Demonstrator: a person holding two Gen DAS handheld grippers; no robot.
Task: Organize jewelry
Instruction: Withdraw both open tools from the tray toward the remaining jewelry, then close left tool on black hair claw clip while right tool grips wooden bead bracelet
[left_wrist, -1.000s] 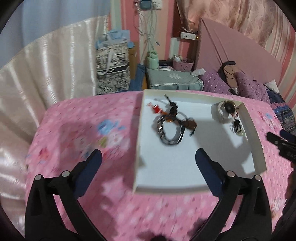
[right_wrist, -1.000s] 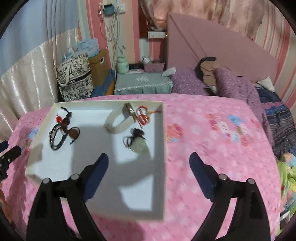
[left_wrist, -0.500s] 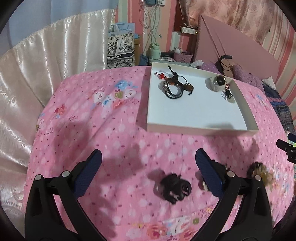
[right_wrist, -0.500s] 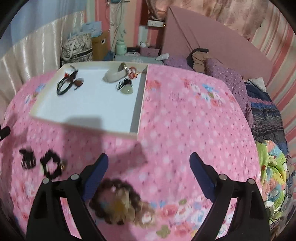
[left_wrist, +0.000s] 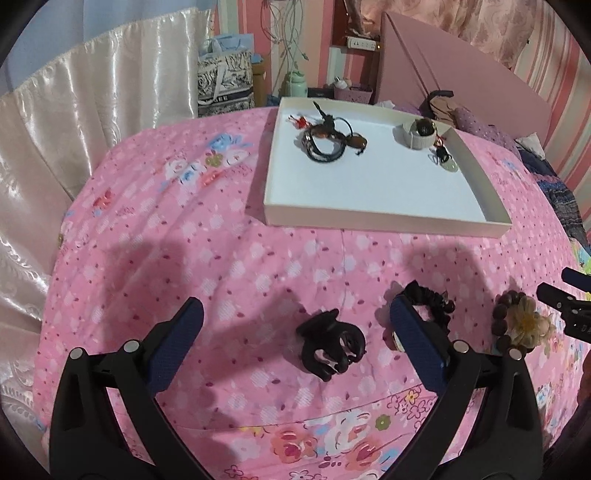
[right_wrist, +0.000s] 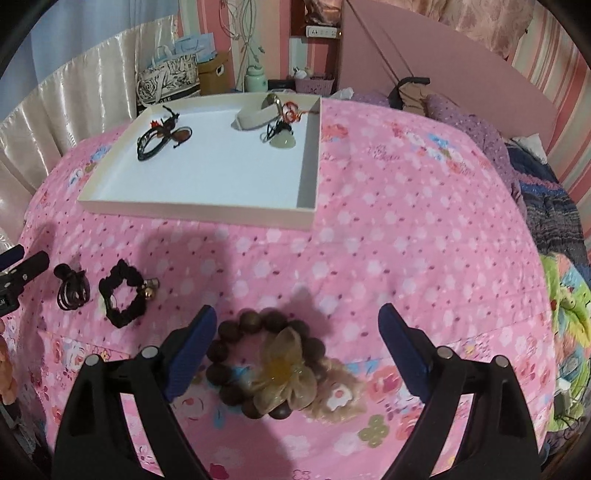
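Spread wide over the pink floral bedspread (left_wrist: 155, 229), left tongs (left_wrist: 295, 332) holding nothing, glossy black claw hair clip (left_wrist: 330, 345) lying between the padded blue fingers. Just right of it, a crinkled black fabric scrunchie (right_wrist: 123, 298) with small gold bells. Equally wide and empty, right tongs (right_wrist: 297, 338) above a round wooden bead bracelet (right_wrist: 236, 360) overlapped by a gauzy tan flower scrunchie (right_wrist: 286, 378). Farther back, shallow white rectangular tray (right_wrist: 207, 212) with black cord bracelets (left_wrist: 327, 142), a white band (right_wrist: 255, 116), a pale jade pendant (right_wrist: 282, 141).
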